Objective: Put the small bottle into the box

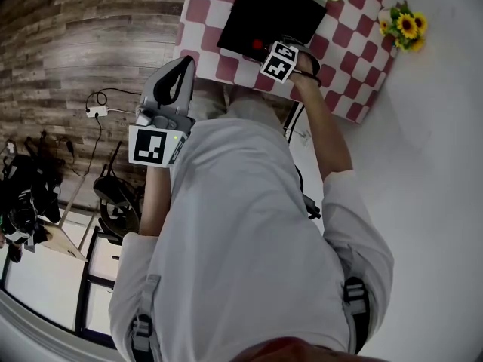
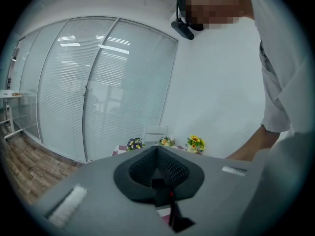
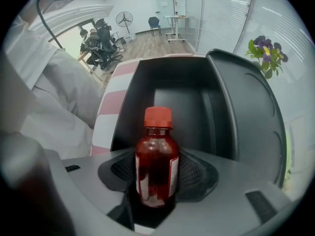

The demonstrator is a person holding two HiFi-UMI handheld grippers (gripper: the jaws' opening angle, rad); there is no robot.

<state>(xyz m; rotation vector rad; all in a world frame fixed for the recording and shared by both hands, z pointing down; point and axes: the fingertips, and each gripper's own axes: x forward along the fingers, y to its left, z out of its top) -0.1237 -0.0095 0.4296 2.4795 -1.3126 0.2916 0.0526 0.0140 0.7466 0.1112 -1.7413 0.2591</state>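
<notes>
Your right gripper [image 3: 157, 173] has the small brown glass bottle with the red screw cap [image 3: 156, 156] between its jaws. They stand fairly wide, and their ribbed pads press on either side of the bottle's lower body. The bottle is therefore in the air, not on the bench, and it hangs directly over the open black box [image 3: 129, 107]. The box sits on the bench under the red-and-white checked cloth [image 1: 355, 59], towards the edge nearest you. The gripper looks steeply down into the box. The bottle's long axis appears to run roughly along the jaws, with the red cap leading towards the box floor and the base back at the pads, though you should treat that as a reading of the angle and not a certainty. What matters for the coming move is that the box's mouth lies straight ahead of the cap, with dark wall on both sides. The raised black lid [image 3: 251, 112] stands open at the right of the right gripper view, so keep clear of that side. As far as the views show, the box holds nothing. Your left gripper [image 2: 158, 176] is the farther one, held off the bench's near edge. Its jaws are together on nothing and point past the bench towards the glass wall.
</notes>
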